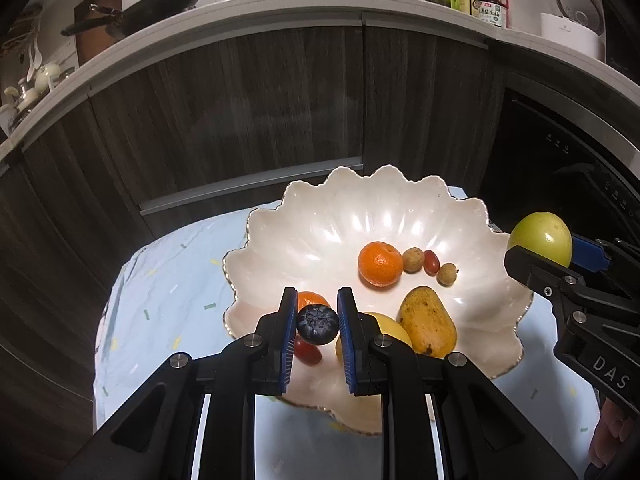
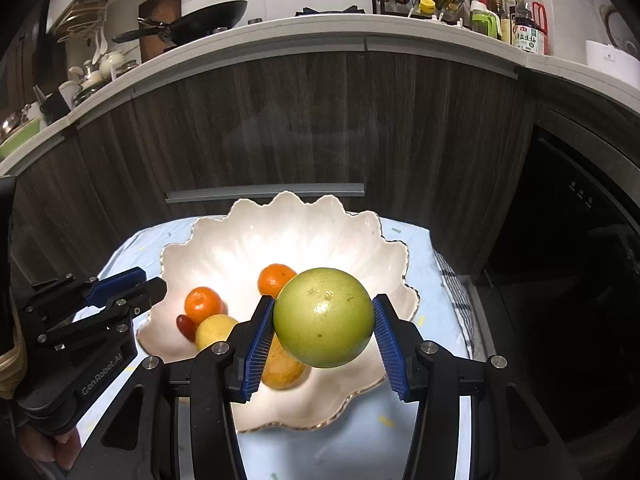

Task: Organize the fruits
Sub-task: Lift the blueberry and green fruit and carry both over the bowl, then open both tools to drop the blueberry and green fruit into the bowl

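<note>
A white scalloped bowl sits on a pale blue cloth. In it lie two oranges, a yellow-brown mango, a yellow fruit, small brown fruits and red grape tomatoes. My left gripper is shut on a blueberry above the bowl's near-left part. My right gripper is shut on a green round fruit and holds it above the bowl; it also shows at the right of the left wrist view.
The bowl stands on a small cloth-covered table in front of dark wood cabinets. A counter above holds a wok, bottles and a rice cooker. A dark appliance is at the right.
</note>
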A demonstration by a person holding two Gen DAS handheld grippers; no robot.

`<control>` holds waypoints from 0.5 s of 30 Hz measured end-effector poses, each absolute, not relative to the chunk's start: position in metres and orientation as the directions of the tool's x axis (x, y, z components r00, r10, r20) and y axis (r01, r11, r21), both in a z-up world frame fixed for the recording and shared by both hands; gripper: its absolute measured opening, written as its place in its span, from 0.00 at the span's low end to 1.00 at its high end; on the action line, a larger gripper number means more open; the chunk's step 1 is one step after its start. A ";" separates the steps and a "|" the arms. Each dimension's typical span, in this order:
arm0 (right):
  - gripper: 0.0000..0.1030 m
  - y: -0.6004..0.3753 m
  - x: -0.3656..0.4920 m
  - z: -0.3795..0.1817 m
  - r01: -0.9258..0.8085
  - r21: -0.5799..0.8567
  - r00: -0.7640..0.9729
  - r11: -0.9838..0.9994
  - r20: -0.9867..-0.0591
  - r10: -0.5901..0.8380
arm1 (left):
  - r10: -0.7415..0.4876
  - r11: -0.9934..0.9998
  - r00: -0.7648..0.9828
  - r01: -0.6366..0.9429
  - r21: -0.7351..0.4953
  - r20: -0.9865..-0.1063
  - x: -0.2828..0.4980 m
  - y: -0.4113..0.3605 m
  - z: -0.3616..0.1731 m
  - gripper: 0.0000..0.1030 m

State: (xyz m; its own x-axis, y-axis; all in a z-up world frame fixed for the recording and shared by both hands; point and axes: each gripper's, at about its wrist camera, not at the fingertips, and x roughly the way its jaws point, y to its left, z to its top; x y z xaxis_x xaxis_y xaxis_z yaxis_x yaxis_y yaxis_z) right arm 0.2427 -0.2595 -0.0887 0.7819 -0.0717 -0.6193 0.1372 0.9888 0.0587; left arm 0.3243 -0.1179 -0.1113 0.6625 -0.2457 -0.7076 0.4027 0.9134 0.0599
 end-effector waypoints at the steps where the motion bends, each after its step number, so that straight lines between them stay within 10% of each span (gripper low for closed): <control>1: 0.48 -0.261 0.245 -0.090 0.139 0.059 0.780 0.988 -0.622 -0.073 | -0.245 0.913 0.660 0.404 0.060 -0.710 0.327 -0.119 -0.113 0.20; 15: 0.48 -0.277 0.273 -0.111 0.146 0.071 0.748 0.987 -0.660 -0.063 | -0.253 0.895 0.635 0.439 0.072 -0.730 0.360 -0.145 -0.134 0.21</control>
